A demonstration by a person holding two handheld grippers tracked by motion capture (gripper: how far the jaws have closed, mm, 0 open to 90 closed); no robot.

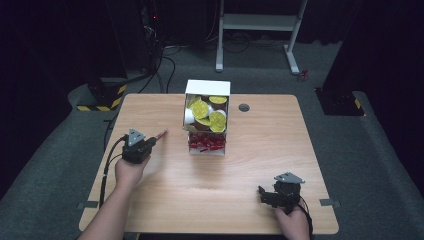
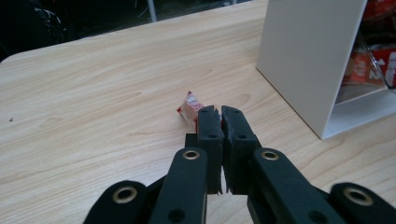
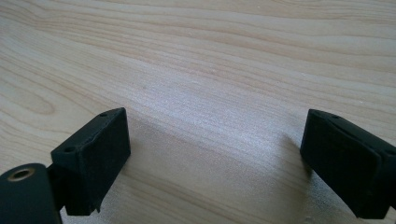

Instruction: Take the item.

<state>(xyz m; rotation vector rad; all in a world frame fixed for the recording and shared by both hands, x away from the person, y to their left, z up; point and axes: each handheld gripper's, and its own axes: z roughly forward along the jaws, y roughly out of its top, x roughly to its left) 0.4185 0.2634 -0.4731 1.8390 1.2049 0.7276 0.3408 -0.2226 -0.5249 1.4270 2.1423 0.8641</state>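
Holding a small red-and-white sachet (image 2: 190,105) by its near end, jaws of the left gripper (image 2: 220,112) clenched on it, tips low over the bare wood and aimed toward the white display box (image 1: 207,118). Judging by that, mid-carry or just past the pick-up, with the sachet at the left of the table, well apart from the box and seemingly bound for the lower shelf, where a heap of red sachets (image 1: 206,144) already lies. Next move, most likely: lifting a little, swinging right and forward to the open front of the box, clearing the white side wall (image 2: 308,56) seen close by in the left gripper view, then letting go over the red heap; calling for a level wrist and a steady pinch, since such a thin wrapper could slip or twist out of so shallow a hold. Resting idle at the near right corner, the right gripper (image 1: 284,192), jaws released and standing wide with nothing between them but wood grain. Upper shelf stacked with yellow-lidded cups (image 1: 207,111). Underneath, a pale wooden table (image 1: 260,160) with rounded corners and a grey cable grommet (image 1: 244,107) near the far edge. Beyond, grey carpet, a white metal frame (image 1: 260,25), trailing cables and black-and-yellow hazard striping (image 1: 102,100) in a dark room.
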